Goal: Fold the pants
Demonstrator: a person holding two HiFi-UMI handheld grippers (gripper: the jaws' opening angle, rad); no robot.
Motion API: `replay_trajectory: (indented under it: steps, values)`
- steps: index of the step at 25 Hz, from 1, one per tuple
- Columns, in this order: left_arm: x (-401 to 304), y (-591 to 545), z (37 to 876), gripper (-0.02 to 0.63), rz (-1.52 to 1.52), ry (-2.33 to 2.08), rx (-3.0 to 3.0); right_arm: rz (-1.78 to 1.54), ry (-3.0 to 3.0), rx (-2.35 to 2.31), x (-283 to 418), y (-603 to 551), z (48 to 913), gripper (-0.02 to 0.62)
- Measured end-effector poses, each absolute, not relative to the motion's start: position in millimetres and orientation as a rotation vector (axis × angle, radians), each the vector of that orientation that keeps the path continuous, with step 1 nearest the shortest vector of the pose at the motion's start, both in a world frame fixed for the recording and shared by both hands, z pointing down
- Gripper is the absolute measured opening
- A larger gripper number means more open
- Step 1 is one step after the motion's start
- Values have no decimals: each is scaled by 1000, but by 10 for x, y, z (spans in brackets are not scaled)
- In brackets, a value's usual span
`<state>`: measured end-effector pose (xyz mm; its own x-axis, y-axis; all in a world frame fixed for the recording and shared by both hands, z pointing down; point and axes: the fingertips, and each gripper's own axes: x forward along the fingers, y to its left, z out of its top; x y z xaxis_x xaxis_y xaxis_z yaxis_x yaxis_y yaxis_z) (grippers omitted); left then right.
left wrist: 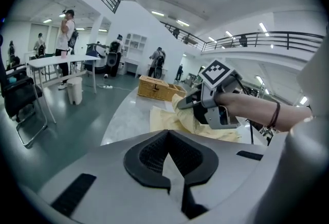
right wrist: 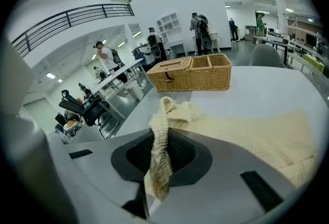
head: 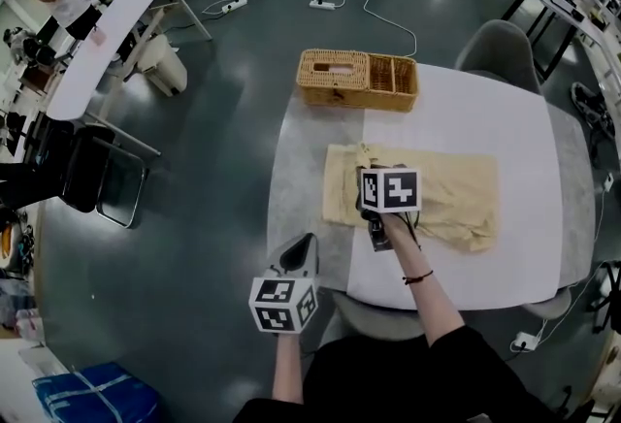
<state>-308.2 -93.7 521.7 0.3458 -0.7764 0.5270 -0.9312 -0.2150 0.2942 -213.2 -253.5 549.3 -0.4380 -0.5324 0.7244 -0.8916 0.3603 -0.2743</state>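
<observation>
Cream pants [head: 446, 198] lie spread across the white table [head: 485, 120]. My right gripper [head: 373, 162] is over their left part, shut on a bunched ribbed edge of the pants [right wrist: 160, 130] that runs up between its jaws. The rest of the cloth [right wrist: 267, 135] trails flat to the right. My left gripper [head: 305, 244] hangs at the table's front left corner, short of the pants, its jaws together with nothing in them [left wrist: 167, 134]. From the left gripper view, the right gripper [left wrist: 189, 101] lifts a fold of the pants [left wrist: 169, 117].
A wicker basket [head: 357, 80] stands at the table's far left edge. A grey chair [head: 500, 48] sits beyond the table and another [head: 374, 316] at its near side. Cables and a power strip [head: 322, 4] lie on the floor. People stand at a long table [head: 107, 33] far left.
</observation>
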Motion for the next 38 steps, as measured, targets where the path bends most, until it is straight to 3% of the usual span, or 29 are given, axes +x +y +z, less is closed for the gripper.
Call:
replay_trajectory:
  steps: [20, 27, 30, 38]
  values:
    - [-3221, -955, 5434, 8, 337, -1482, 1989, 938, -1971, 1249, -2370, -2568, 5975, 48]
    - [-3274, -918, 5490, 8, 314, -1498, 1964, 903, -1964, 1237, -2426, -2547, 6003, 86]
    - [-3306, -900, 5505, 8, 301, -1504, 1954, 912, -1978, 1227, -2510, -2530, 5999, 143]
    - [-3400, -851, 5526, 8, 267, -1516, 1938, 831, -1990, 1263, -2672, -2489, 5961, 198]
